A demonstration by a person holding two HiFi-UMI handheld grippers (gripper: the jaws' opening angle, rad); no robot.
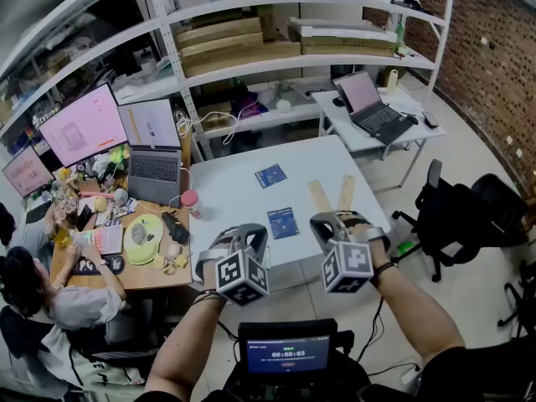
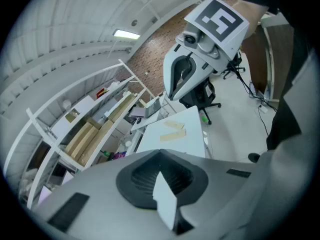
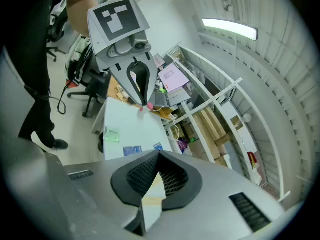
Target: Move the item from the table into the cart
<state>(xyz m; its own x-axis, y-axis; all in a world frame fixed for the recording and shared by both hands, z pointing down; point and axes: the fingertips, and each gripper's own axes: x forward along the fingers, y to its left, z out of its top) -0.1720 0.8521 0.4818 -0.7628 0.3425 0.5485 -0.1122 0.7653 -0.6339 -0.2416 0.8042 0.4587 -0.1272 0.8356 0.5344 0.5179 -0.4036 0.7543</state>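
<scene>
On the white table lie the loose things; which one the task means cannot be told. A blue packet sits near the middle and a second blue packet lies closer to the near edge, both flat, square and glossy with pale print. Right of them are two tan strips, thin flat slats that look like wood, side by side and slightly apart. The right gripper view also shows a small pale green packet flat on the tabletop, apart from the blue ones. The table surface is smooth and matte white. Both grippers are grey moulded plastic with dark ribbed pads, and each carries a white cube with black square markers. The left gripper is held at the table's near edge just left of the nearer blue packet. Its jaws meet at the tips with nothing between them. The right gripper is level with it beside the near ends of the strips, its jaws likewise pressed together and empty. Bare forearms reach up from the bottom of the head view, and both tools tilt downward toward the tabletop
</scene>
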